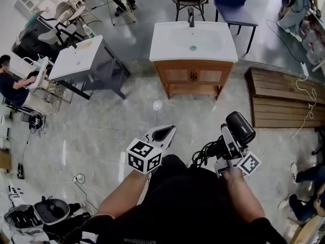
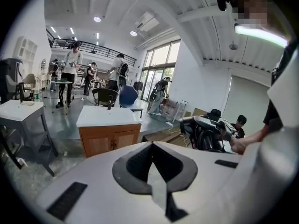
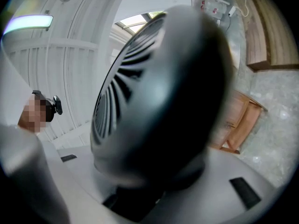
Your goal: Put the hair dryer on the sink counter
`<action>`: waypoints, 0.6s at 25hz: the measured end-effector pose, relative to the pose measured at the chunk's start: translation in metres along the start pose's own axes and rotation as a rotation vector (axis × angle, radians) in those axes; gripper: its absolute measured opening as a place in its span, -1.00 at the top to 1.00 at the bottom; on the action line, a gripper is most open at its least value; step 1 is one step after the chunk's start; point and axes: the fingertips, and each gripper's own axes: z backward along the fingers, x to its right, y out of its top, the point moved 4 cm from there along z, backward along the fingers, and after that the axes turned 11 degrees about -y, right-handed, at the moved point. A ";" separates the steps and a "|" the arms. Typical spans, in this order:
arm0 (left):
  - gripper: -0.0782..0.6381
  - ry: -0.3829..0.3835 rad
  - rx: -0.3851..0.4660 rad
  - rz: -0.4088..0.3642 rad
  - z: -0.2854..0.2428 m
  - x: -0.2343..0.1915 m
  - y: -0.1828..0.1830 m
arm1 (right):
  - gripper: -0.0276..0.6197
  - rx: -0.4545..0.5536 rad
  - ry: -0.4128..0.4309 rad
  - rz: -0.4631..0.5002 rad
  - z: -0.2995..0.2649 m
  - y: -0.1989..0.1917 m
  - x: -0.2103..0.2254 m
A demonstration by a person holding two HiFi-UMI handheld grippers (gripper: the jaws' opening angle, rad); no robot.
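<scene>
One hair dryer (image 1: pixel 239 128) (right tool (image 1: pixel 227 137))

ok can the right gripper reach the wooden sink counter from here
Probably not yet: the right gripper, holding the hair dryer, is across open floor from the sink counter. Nothing stands between, so stepping closer should do.

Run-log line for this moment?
right tool: shut on hair dryer | left tool: shut, empty | sink counter: ahead, not reached

Open floor (image 1: pixel 142 111) runs out at twelve, right up to the sink counter (image 1: pixel 162 52); only a faucet (image 1: pixel 191 18) stands at its back edge. A wooden bench (image 1: pixel 282 98) blocks two o'clock, another sink stand (image 1: pixel 81 60) at ten.
</scene>
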 end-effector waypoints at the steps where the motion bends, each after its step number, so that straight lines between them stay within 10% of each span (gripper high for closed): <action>1: 0.78 0.005 -0.008 0.005 -0.001 -0.004 -0.001 | 0.39 0.003 -0.006 0.001 -0.003 0.003 0.002; 15: 0.78 -0.071 -0.017 -0.011 -0.066 -0.070 0.052 | 0.39 0.064 -0.047 0.022 -0.066 0.052 0.025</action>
